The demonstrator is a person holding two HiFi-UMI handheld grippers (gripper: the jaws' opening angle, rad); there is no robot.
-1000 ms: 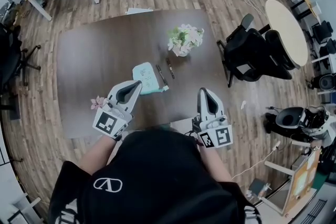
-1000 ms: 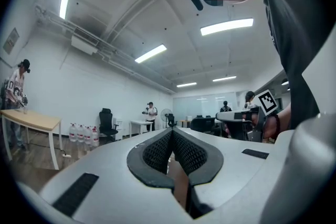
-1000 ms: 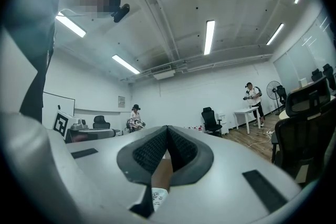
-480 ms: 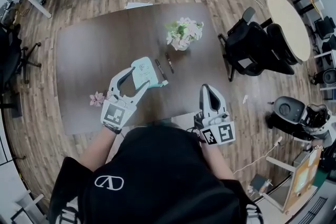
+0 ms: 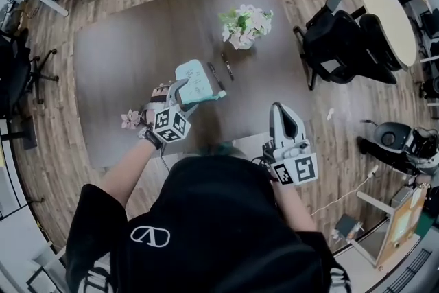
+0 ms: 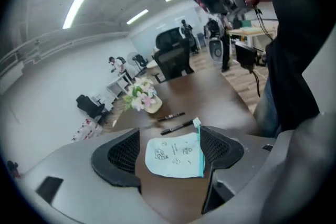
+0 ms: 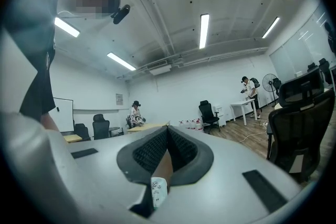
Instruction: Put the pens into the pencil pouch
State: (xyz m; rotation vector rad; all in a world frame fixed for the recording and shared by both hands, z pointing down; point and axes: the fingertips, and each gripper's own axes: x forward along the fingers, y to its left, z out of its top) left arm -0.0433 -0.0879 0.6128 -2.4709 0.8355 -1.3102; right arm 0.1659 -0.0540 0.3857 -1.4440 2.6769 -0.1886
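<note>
Pencil pouch (image 5: 199, 81) lies mid-frame on the table (image 5: 123, 65), two pens (image 5: 217, 77) just right of it, my left claw (image 5: 178, 90) has just sprung open around it, right claw (image 5: 282, 113) clenched on nothing, lower right.

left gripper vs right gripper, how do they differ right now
The left gripper has its jaws wide apart, having just been opening, with the pouch lying between them ungripped; the right gripper has its jaws pressed together on nothing. The left gripper tilts down over the table; the right gripper points level, at the table's near edge. Both are pale grey and carry a marker cube.
</note>
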